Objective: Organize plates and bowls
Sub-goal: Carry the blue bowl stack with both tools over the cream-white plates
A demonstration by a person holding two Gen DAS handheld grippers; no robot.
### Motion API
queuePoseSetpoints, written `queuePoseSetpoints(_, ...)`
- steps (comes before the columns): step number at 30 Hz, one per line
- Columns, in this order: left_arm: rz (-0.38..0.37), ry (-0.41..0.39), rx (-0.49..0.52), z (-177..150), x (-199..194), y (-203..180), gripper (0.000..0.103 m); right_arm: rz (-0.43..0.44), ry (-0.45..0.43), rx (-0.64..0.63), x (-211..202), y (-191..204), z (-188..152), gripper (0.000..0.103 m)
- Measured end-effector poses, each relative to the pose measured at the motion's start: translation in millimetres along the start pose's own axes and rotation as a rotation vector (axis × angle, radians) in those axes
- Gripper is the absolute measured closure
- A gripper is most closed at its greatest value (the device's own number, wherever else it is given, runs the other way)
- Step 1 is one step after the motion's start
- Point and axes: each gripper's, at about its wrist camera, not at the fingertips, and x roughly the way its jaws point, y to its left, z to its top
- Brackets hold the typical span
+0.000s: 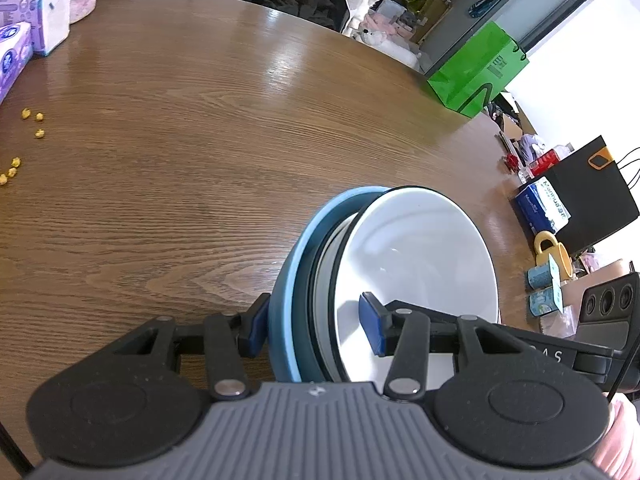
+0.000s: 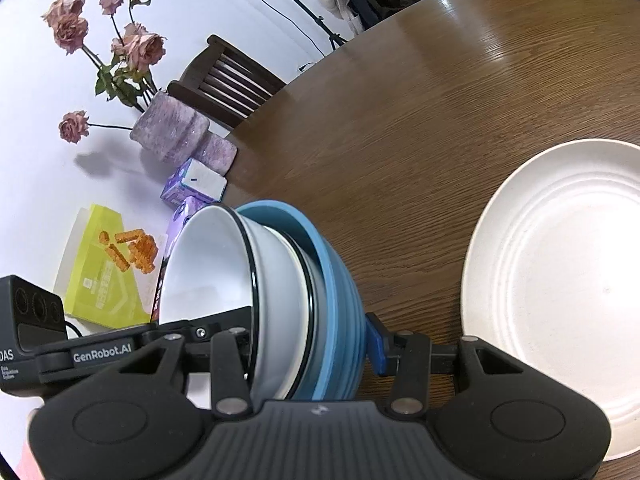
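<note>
Left gripper and right gripper both clamped on stack above table; plate right.

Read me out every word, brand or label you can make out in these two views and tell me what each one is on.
"GenRobot.AI": white print on the left gripper, on its black body, seen from the right wrist.
"DAS": cut off at the picture's edge, on that same body; the small lines beneath are too small to read.
"AS": partial, on the right gripper, in the left wrist view.
Blue box: blurred, unreadable.
Green bag, yellow-green box, purple tissue packs: print illegible.
</note>
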Motion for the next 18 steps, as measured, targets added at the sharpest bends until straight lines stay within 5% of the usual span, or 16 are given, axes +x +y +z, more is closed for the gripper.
queuePoseSetpoints(18, -0.021, 0.014, 0.039, 0, 20, -35, 0.056, -0.015, -0.034, 0.023, -25, -28, 6, 0.059)
